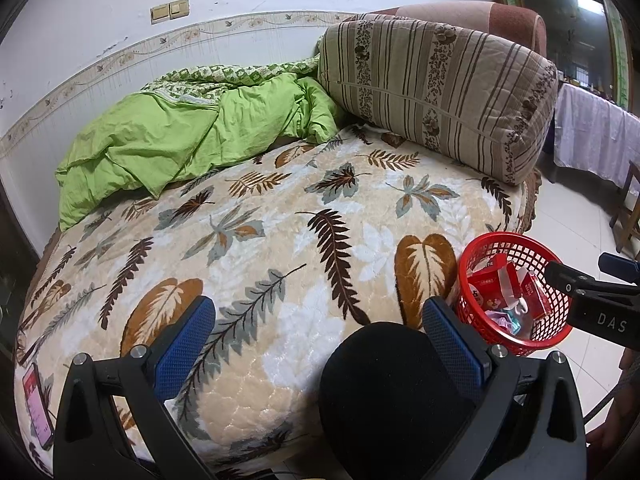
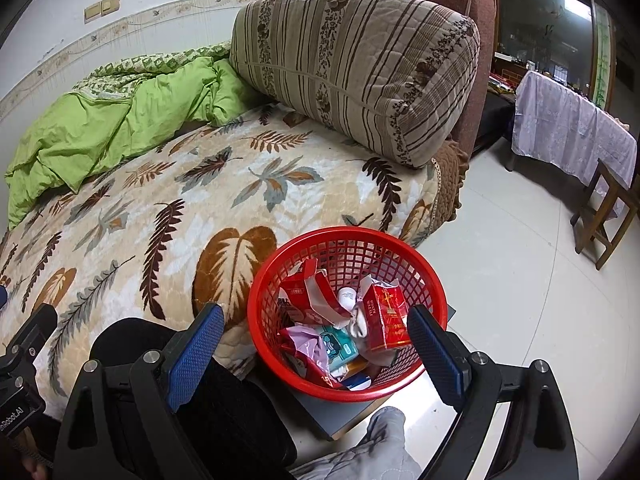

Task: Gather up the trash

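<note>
A red mesh basket (image 2: 434, 300) stands on a grey stool beside the bed and holds trash: red cartons (image 2: 386, 312), a teal packet (image 2: 340, 346), pink wrappers and a small white bottle. It also shows in the left wrist view (image 1: 472, 264). My right gripper (image 2: 314, 346) is open and empty, just above the basket's near rim. My left gripper (image 1: 316, 330) is open and empty over the leaf-patterned bed cover (image 1: 280, 216), left of the basket. The right gripper's body shows at the right edge of the left wrist view (image 1: 592, 300).
A green quilt (image 1: 180, 136) is bunched at the back of the bed. A striped cushion (image 1: 436, 92) leans on the headboard. A phone (image 1: 36, 408) lies at the bed's left edge. A covered table (image 2: 572, 128) and wooden stool (image 2: 604, 208) stand at right on the tiled floor.
</note>
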`<state>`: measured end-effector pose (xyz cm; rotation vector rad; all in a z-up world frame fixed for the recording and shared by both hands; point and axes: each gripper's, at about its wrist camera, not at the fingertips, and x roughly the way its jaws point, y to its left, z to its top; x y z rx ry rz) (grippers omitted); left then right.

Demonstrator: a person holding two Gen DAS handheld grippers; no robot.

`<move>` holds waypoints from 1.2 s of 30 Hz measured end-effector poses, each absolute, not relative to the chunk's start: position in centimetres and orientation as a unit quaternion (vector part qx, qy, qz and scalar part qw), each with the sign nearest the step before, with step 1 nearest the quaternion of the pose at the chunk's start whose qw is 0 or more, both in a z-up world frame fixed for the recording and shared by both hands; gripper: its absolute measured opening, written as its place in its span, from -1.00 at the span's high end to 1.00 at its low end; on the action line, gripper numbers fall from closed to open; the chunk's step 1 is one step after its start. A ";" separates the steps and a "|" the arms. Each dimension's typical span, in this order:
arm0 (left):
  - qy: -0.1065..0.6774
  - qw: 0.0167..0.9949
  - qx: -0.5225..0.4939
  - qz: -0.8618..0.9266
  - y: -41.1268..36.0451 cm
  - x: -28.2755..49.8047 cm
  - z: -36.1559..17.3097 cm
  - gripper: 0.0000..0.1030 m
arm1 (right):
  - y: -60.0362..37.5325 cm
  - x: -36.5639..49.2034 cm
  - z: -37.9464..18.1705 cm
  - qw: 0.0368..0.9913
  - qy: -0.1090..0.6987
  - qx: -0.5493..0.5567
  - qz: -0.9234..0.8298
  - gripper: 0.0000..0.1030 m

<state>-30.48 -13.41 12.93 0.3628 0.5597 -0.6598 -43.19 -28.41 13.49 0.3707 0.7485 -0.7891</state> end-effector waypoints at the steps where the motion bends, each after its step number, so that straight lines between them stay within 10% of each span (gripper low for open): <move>1: 0.270 0.892 0.175 -0.318 -13.4 -30.5 12.9 -0.99 | -28.4 -43.1 13.5 0.840 0.354 0.175 -0.373 -0.83; 36: 0.271 0.891 0.173 -0.320 -13.1 -30.3 13.0 -0.99 | -28.3 -42.8 13.4 0.839 0.359 0.173 -0.371 -0.83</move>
